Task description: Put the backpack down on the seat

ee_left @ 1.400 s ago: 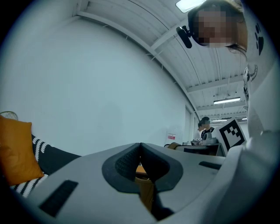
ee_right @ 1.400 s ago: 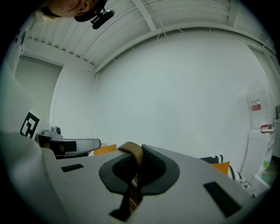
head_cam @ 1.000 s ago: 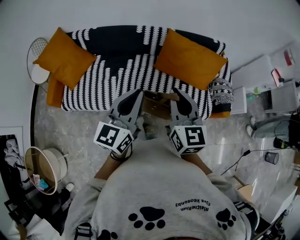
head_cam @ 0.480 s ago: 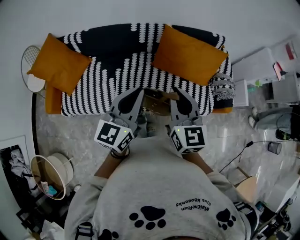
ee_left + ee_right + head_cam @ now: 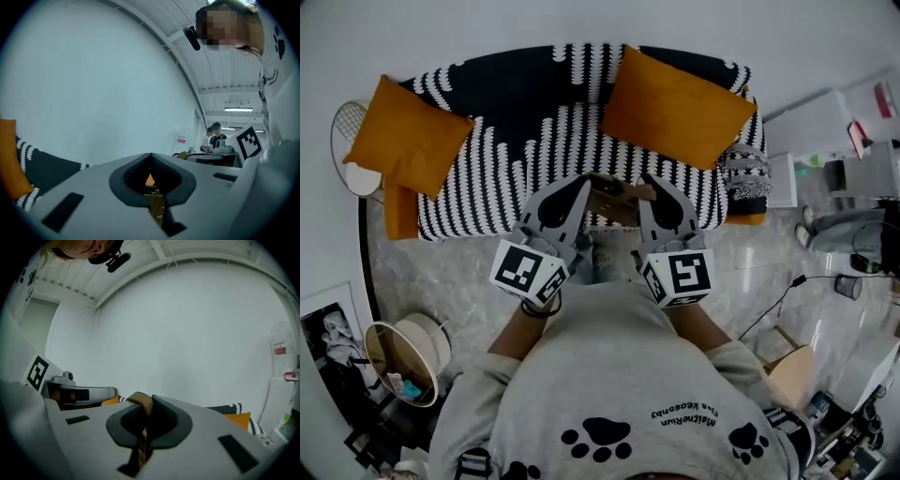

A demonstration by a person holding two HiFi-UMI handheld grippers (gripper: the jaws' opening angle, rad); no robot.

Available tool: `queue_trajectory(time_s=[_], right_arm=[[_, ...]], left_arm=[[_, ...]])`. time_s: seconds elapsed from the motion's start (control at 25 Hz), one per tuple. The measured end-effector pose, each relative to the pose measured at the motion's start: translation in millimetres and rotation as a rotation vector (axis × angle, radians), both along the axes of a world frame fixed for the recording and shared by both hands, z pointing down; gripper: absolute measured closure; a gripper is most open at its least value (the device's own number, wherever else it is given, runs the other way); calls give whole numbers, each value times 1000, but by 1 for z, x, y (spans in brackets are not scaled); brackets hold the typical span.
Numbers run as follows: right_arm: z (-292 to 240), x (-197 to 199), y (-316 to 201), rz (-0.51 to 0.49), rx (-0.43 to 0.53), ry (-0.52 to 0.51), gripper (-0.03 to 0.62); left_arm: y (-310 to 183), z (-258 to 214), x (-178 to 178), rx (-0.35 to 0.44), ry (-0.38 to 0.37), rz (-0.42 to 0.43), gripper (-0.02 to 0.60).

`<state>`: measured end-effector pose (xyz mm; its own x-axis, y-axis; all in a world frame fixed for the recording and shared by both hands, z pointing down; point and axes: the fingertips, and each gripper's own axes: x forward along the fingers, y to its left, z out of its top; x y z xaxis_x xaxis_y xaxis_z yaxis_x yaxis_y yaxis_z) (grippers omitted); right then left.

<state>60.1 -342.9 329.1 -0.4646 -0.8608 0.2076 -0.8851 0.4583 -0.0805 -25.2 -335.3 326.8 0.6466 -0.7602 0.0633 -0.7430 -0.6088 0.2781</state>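
Well, the backpack [image 5: 615, 201] is not down yet; this looks like the carry-in step, with the bag brought up to the sofa [image 5: 487, 202] and about to be lowered. It hangs between the two grippers, and only a brown patch of it shows from above, level with the sofa's front edge. Whether it touches anything I cannot tell.

The left gripper [image 5: 577, 187] has its jaws pinched together on a tan strap [image 5: 156, 206]. The right gripper [image 5: 650, 185] is clamped just as tight on another strap [image 5: 142, 434], which loops up over its jaws.

Both hands are held out side by side before the person's chest, well apart enough for the bag to hang between them. The grippers point at the sofa and lie about level, the right one dipped a little.

I'd say the next move calls for reaching forward over the seat [image 5: 553, 150], into the bare stretch between the two cushions [image 5: 675, 108], then sinking until the bag rests there before either grip lets go.
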Motion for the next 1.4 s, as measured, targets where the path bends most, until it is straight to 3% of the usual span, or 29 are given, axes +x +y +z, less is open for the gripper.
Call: queue_trajectory(time_s=[0.52,1.4], right_arm=[[48,-16,-39,-36,-70,38,560],[162,-25,-101,3,-169,83,560]], left_arm=[[-44,47,6,-44,-11,61,563],[-106,164,5,-137,-29,132,563]])
